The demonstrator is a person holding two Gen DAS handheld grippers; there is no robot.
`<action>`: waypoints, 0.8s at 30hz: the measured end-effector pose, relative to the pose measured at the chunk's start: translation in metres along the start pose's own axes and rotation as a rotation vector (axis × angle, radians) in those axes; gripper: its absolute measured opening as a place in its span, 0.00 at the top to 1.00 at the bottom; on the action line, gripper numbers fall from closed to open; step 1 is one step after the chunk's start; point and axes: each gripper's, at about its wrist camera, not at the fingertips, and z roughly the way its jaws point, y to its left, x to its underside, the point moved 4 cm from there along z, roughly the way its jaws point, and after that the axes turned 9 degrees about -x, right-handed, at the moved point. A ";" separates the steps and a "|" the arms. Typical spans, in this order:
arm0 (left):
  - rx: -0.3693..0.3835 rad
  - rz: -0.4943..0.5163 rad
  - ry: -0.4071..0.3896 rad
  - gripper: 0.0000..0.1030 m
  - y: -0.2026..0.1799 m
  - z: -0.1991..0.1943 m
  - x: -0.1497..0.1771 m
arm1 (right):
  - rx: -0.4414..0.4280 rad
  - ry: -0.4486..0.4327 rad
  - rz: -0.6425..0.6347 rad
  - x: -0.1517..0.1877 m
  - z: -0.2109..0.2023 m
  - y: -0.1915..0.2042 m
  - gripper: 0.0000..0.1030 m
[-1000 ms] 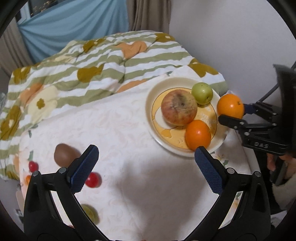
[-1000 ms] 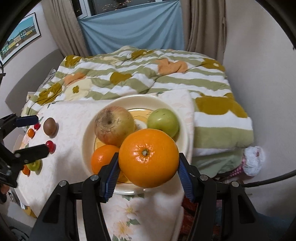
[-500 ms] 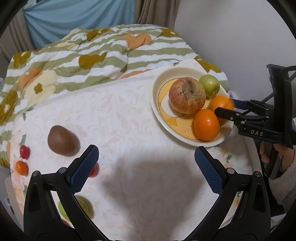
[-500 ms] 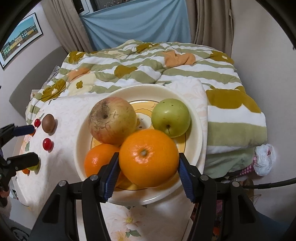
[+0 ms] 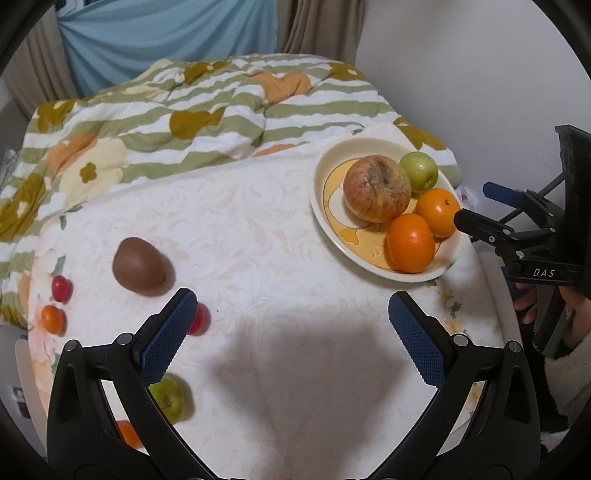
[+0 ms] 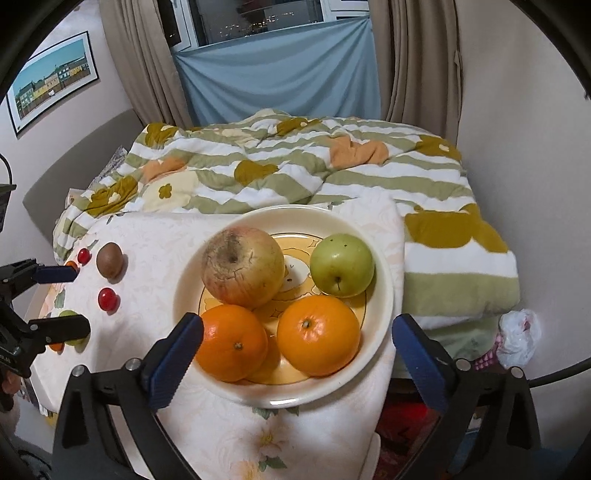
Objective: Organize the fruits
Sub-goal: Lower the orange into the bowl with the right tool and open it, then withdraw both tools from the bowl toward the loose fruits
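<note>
A bed (image 6: pixel 295 177) with a green-and-white striped quilt (image 5: pixel 207 110) stands against pale walls (image 6: pixel 517 92). Behind it, beige curtains (image 6: pixel 417 59) flank a dark window (image 6: pixel 258 18) with a blue cloth (image 6: pixel 277 74) hung below. 1 framed picture (image 6: pixel 51 74) hangs on the left wall.

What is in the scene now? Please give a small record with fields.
surface: table with white cloth
plate: holds big apple, green apple, two oranges
loose on cloth: kiwi, cherry tomatoes, small orange fruit, small green fruit
right tool: jaws opening, nothing gripped, orange lies free on plate
left tool: open, empty, above cloth near kiwi
background: striped quilt
</note>
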 end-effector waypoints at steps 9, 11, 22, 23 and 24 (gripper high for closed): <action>-0.028 -0.023 -0.076 0.00 0.016 -0.043 0.003 | 0.091 0.005 -0.029 -0.010 -0.039 0.020 0.01; -0.044 -0.034 -0.091 0.00 0.024 -0.052 0.004 | 0.094 -0.002 -0.032 -0.014 -0.048 0.028 0.01; -0.116 -0.158 -0.165 0.00 0.103 -0.098 0.023 | 0.157 -0.062 -0.055 -0.031 -0.073 0.099 0.01; -0.121 -0.163 -0.169 0.00 0.109 -0.099 0.024 | 0.162 -0.070 -0.053 -0.034 -0.072 0.110 0.01; -0.129 -0.169 -0.172 0.00 0.120 -0.102 0.026 | 0.163 -0.074 -0.049 -0.035 -0.071 0.115 0.01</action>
